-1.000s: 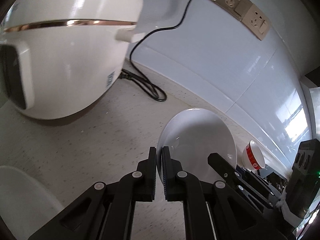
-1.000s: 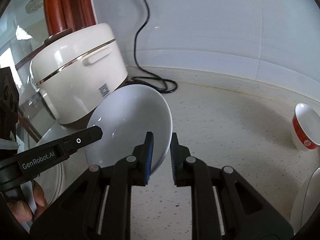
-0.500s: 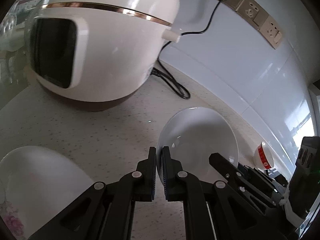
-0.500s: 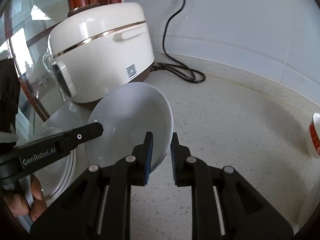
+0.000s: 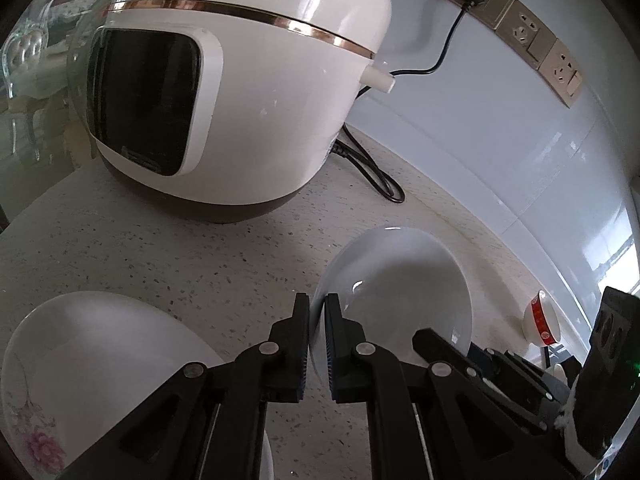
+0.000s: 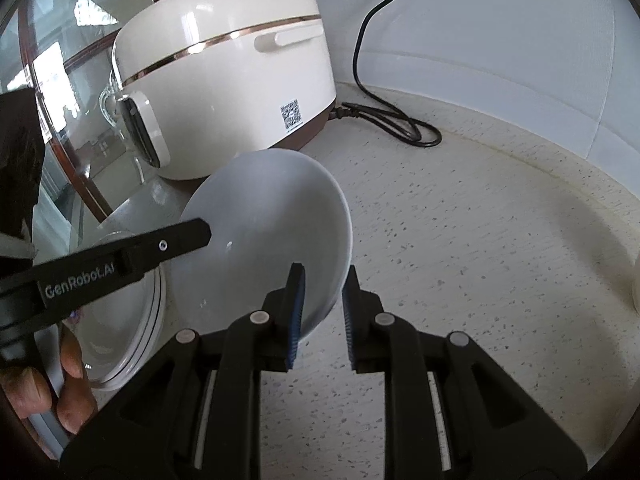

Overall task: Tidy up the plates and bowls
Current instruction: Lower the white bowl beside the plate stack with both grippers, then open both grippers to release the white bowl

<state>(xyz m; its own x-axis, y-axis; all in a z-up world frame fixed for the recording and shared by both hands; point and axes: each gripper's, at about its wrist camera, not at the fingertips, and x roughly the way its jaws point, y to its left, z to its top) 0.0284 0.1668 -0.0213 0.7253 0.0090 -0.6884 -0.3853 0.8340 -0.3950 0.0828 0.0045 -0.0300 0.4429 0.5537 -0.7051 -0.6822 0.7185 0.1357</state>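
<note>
A speckled worktop [image 6: 460,220] carries a rice cooker [image 5: 240,92]. The left tool [image 5: 318,340] pinches a white bowl [image 6: 272,220]; the right tool [image 6: 323,312] straddles its rim, spread.

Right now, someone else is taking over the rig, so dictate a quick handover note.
Left tool: shut on the white bowl's rim, bowl tilted above the counter.
Right tool: fingers straddle the opposite rim with a gap showing, looks open.
Stacked plates lie below left, in front of the rice cooker. A red bowl stands far right.
Done: bowl lifted. Left: probably set it down by or on the plates, then fetch the red bowl.
</note>
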